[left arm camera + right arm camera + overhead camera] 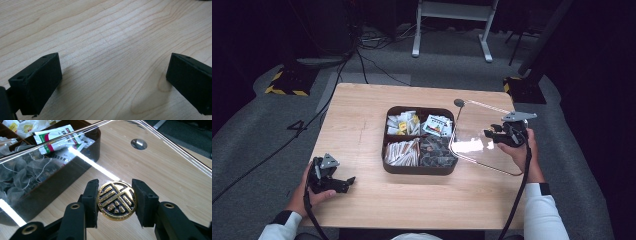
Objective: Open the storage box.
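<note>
The right gripper (116, 201) clamps the round gold-and-black knob (116, 200) of the clear lid (482, 135), tilted off the dark brown compartment box (419, 170); setting down remains. The left gripper (343, 183) rests open on the wooden tabletop (362, 115).

Dim room, lit wooden table

A pale wooden table (362, 125) stands on grey carpet (257, 125); black cables (362, 60) trail across it, a white metal stand (452, 30) behind, hazard-striped bases (287, 82) at the sides.
</note>
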Action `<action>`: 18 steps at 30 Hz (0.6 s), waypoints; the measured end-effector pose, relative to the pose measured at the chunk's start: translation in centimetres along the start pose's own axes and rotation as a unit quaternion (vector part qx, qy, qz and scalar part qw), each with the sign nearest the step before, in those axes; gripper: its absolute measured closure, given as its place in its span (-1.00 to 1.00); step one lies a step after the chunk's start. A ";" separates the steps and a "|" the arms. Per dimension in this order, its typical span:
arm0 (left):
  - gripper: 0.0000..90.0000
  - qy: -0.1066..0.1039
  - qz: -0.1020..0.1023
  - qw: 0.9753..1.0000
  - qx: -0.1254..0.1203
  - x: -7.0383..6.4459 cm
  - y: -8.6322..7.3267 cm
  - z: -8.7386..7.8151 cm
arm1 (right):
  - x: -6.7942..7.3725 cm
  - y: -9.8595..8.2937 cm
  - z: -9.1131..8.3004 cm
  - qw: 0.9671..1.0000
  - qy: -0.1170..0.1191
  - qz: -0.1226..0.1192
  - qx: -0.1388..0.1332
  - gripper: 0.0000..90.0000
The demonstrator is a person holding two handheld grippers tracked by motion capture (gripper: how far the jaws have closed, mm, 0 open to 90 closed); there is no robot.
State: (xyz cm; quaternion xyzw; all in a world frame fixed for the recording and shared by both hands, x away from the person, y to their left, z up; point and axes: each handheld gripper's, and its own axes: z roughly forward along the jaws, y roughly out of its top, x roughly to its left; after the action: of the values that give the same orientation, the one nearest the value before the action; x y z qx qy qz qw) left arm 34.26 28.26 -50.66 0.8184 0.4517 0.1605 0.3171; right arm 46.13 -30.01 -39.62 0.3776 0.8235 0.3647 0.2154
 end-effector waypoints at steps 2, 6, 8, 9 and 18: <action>-0.99 0.000 0.000 1.000 0.000 0.0 0.0 0.0 | -0.3 -0.4 -0.3 1.000 0.000 0.005 0.001 0.32; -0.99 0.000 0.000 1.000 0.000 0.0 0.0 0.0 | -0.7 -1.0 -0.5 1.000 -0.002 0.006 0.005 0.32; -0.99 0.000 -0.001 1.000 0.000 0.0 0.0 0.0 | -0.7 -1.1 -0.6 1.000 -0.002 0.006 0.007 0.32; -0.99 0.000 -0.001 1.000 0.000 0.0 0.0 0.0 | -0.8 -1.2 -0.6 1.000 -0.002 0.007 0.007 0.32; -0.99 0.000 0.000 1.000 0.000 0.0 0.0 0.0 | -1.4 -2.3 -0.9 1.000 -0.004 0.013 0.015 0.32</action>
State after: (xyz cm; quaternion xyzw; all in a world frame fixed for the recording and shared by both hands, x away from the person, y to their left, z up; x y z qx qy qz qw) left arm 34.26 28.26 -50.66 0.8183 0.4520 0.1601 0.3169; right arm 45.41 -32.50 -40.67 0.3929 0.8228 0.3539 0.2083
